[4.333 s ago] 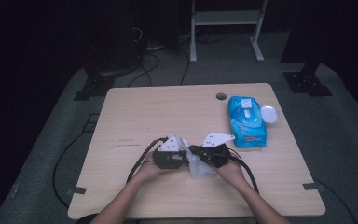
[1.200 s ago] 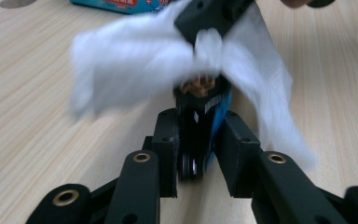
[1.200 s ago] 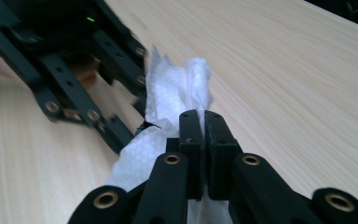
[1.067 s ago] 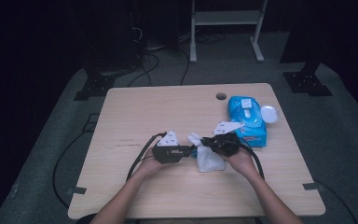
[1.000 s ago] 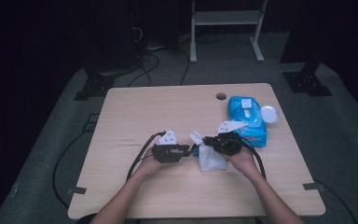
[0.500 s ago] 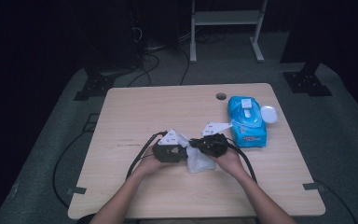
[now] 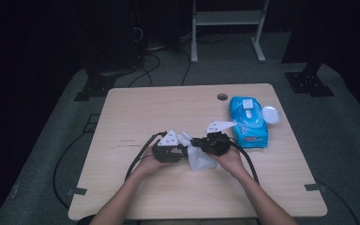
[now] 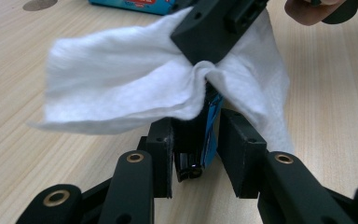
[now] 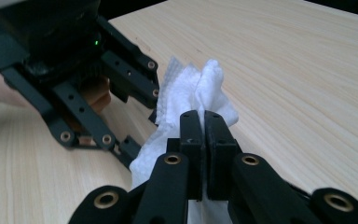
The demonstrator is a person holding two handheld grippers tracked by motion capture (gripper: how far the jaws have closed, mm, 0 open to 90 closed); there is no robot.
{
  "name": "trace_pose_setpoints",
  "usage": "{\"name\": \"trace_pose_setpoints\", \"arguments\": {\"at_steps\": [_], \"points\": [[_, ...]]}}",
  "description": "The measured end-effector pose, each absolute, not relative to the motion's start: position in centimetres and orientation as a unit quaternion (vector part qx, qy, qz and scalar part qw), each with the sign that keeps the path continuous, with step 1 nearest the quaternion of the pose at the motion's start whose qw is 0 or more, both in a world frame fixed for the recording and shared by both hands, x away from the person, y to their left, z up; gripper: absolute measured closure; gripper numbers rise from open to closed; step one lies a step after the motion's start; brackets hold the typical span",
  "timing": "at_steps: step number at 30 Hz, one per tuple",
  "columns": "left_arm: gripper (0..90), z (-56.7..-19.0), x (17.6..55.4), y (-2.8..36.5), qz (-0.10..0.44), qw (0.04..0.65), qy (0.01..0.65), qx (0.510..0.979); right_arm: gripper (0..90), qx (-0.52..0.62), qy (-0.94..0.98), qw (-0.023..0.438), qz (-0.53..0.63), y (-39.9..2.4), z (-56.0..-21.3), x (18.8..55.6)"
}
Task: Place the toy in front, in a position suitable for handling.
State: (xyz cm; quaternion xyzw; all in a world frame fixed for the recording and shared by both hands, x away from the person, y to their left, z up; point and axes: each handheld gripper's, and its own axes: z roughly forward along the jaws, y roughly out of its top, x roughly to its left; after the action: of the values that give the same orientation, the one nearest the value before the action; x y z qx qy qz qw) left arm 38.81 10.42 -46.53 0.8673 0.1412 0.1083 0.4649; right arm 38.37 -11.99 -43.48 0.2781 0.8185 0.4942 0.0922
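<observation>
My right gripper (image 9: 204,122) has its 2 jaws pressed together on the white wipe (image 7: 198,157), which sits near the table's (image 7: 136,108) front-middle. My left gripper (image 8: 196,140) faces it from 9 o'clock, jaws slightly parted around a small black-and-blue object (image 8: 200,140), contact unclear. The blue wipes pack (image 7: 247,123) lies at 2 o'clock.

My left tongs (image 7: 183,151) and right tongs (image 7: 198,142) are matt black, each topped by a pale grey three-cornered plate. The link arms carry brass-coloured pivot bushes; the blocky jaws have small screw holes. A green indicator light glows on the left body. Black cables trail back from both. My forearms are bare, no sleeves.
</observation>
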Motion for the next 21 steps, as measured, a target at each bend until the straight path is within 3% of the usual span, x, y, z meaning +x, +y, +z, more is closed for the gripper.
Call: {"name": "trace_pose_setpoints", "arguments": {"at_steps": [8,21], "points": [[69.7,-46.6,38.7,10.3,0.115,0.465,0.137,0.867,86.7,0.312,0.798,0.110,0.504,-11.7,-43.3,39.2],[70.2,-46.6,38.8,10.6,0.114,0.466,0.136,0.867,86.7,0.340,0.799,0.122,0.481,-16.8,-41.8,39.6]]}}
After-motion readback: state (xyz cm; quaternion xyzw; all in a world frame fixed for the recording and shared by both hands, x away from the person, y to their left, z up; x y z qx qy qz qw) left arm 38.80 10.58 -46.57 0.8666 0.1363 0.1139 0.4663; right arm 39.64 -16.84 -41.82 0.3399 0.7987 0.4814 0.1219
